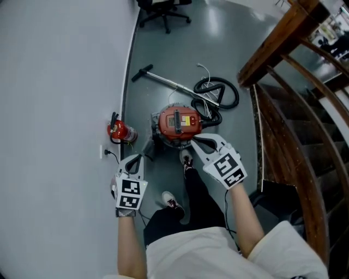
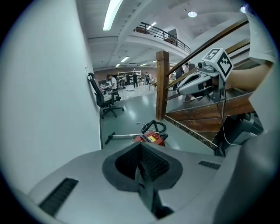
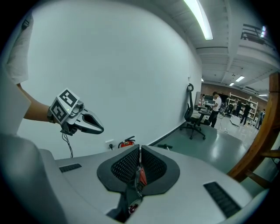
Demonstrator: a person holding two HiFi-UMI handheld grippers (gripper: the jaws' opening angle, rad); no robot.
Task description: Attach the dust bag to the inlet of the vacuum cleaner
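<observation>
A red canister vacuum cleaner (image 1: 177, 122) sits on the grey floor ahead of my feet; it shows small in the left gripper view (image 2: 151, 138). Its black hose (image 1: 217, 92) and metal wand (image 1: 163, 79) lie behind it. No dust bag shows in any view. My left gripper (image 1: 137, 158) hangs in the air to the vacuum's left, jaws shut with nothing between the pads (image 2: 141, 151). My right gripper (image 1: 194, 141) is held over the vacuum's near right side, also shut and empty (image 3: 139, 154). Each gripper shows in the other's view: the right (image 2: 186, 89), the left (image 3: 100, 129).
A white wall (image 1: 60, 82) runs along the left, with a red fire extinguisher (image 1: 121, 131) and a wall socket at its foot. A wooden staircase with a railing (image 1: 289, 76) rises on the right. An office chair (image 1: 163, 11) stands farther back. My shoes (image 1: 185, 159) are just behind the vacuum.
</observation>
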